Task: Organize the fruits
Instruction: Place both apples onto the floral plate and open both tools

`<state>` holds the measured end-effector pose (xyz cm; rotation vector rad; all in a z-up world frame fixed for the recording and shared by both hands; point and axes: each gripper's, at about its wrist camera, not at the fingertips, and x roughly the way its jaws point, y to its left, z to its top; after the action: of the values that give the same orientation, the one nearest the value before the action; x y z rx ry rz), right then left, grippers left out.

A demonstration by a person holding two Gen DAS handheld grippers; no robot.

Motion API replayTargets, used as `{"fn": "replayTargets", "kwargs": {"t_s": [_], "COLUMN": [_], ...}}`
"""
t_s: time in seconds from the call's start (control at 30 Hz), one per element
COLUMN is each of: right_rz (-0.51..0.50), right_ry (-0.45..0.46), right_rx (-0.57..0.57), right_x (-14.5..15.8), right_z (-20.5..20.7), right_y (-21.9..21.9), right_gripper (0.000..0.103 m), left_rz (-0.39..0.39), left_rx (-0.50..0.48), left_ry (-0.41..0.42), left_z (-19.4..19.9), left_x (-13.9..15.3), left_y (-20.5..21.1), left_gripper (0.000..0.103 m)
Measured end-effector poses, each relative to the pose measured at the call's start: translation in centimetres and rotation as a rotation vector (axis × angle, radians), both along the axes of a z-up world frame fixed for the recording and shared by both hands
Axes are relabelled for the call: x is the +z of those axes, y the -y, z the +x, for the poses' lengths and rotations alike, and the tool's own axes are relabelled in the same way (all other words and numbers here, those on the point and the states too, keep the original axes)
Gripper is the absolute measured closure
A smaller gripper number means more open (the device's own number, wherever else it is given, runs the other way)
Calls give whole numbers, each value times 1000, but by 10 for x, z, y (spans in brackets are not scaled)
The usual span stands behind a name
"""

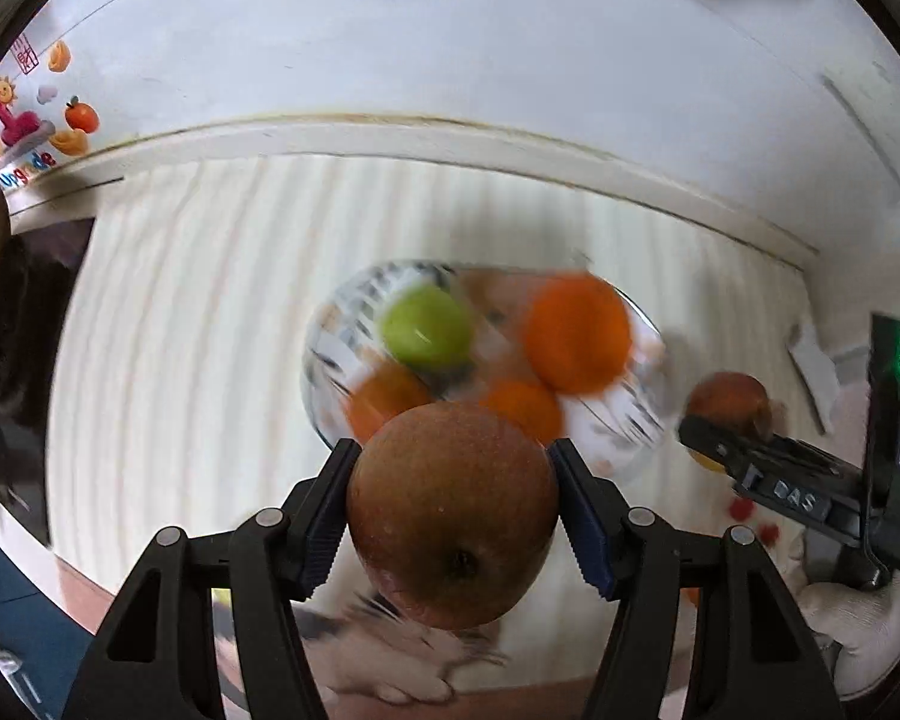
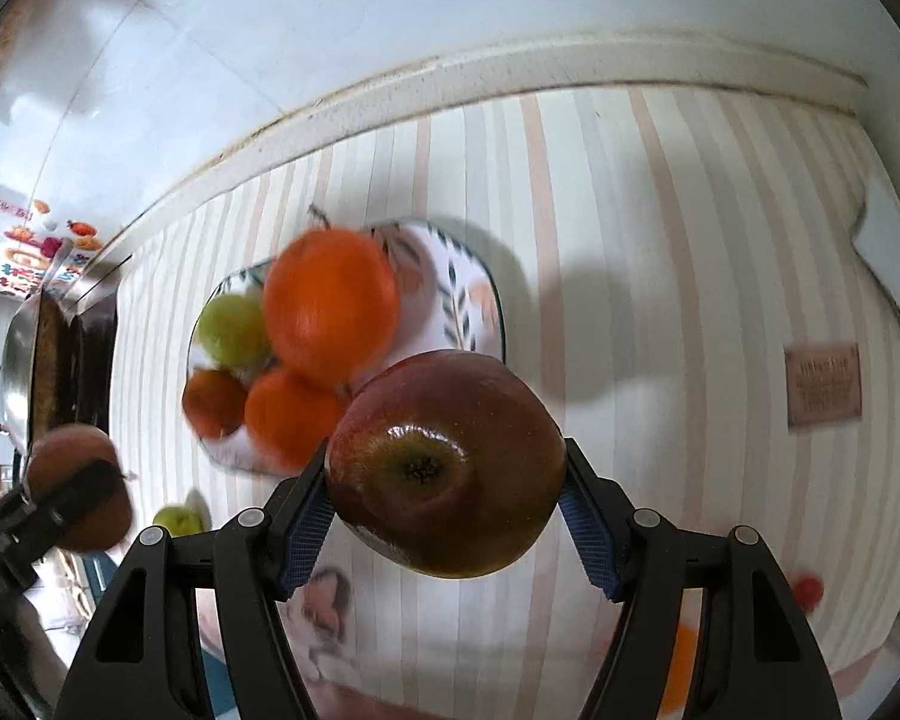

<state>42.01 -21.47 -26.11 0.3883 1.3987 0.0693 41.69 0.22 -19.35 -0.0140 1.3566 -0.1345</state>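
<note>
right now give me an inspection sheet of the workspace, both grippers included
surface: striped tablecloth over the table.
job's things: patterned plate holding three oranges and a green apple.
clutter: small green fruit and red bits off the plate; brown card.
grippers: left gripper shut on a brownish apple; right gripper shut on a dark red apple.
cables: nothing seen.
surroundings: white tiled wall, stickers.

White tiled wall, striped tablecloth — colourful wall stickers at left
</note>
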Motion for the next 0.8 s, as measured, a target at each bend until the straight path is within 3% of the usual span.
{"fn": "replayTargets", "kwargs": {"t_s": [0.23, 0.33, 0.53, 0.8], "right_rz": [-74, -70, -64, -49], "right_ry": [-44, -57, -71, -102], "right_rx": [64, 62, 61, 47], "right_x": [-29, -37, -40, -53], "right_z": [31, 32, 31, 31], "right_y": [-18, -23, -25, -26], "right_gripper": [31, 31, 31, 30], "left_rz": [102, 140, 132, 119], "left_rx": [6, -1, 7, 36], "left_ry": [-89, -117, -194, -211], "left_z": [71, 84, 95, 93], "left_x": [-39, -58, -92, -97], "left_y": [-25, -26, -29, -40], "left_gripper": [42, 42, 41, 41]}}
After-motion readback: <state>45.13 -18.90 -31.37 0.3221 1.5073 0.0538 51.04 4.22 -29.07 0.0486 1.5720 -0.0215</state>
